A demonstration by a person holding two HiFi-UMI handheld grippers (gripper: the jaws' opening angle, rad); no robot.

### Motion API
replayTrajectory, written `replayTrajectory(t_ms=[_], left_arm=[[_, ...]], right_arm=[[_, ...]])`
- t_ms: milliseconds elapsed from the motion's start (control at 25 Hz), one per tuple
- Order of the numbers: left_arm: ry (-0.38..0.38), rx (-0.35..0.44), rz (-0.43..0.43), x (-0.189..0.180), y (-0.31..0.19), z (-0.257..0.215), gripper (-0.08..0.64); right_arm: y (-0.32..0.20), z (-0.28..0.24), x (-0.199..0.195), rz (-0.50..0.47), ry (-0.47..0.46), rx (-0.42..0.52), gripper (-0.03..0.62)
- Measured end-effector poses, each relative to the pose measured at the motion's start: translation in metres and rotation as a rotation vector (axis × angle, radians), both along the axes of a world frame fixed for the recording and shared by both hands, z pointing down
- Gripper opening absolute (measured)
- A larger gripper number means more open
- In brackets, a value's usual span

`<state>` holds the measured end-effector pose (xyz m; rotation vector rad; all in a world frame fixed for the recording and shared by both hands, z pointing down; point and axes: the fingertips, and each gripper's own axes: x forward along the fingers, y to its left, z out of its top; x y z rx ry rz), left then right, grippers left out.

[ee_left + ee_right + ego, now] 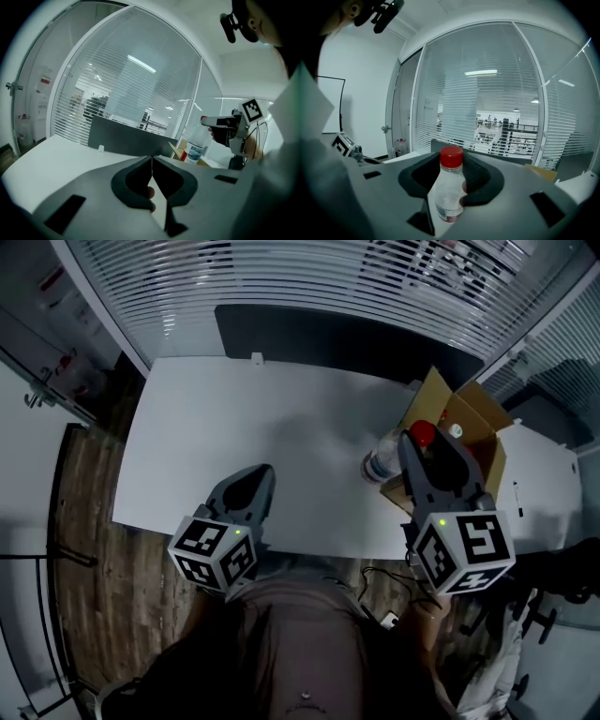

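- The right tongs (pixel 451 164) grasp a clear plastic bottle with a round red cap (pixel 446 192), upright at the right end of the smooth white bench (pixel 234 418), just beside an open brown cardboard box (pixel 478 413).
- The left tongs (pixel 152 161) are clenched on nothing, over the near bench edge.

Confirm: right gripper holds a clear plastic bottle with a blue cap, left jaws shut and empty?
The round cap is red, not blue; the right gripper view shows it. The right gripper does hold the clear plastic bottle; the left gripper has jaws shut and empty.
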<state>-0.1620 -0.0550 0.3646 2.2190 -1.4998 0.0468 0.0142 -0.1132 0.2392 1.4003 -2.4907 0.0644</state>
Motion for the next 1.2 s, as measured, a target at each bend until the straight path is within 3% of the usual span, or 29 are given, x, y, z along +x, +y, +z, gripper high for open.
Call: replayTrajectory(t_ms=[640,1200], left_arm=[[-0.02,-0.013,-0.173,-0.031,0.015,0.0,0.011],[-0.032,-0.038,-0.214,-0.038,0.008,0.005,0.011]], right_arm=[[-0.03,0.057,-0.051,-0.164,0.023,-0.083,0.164],[-0.042,0.128,-0.076,-0.222,0.039,-0.166,0.163]])
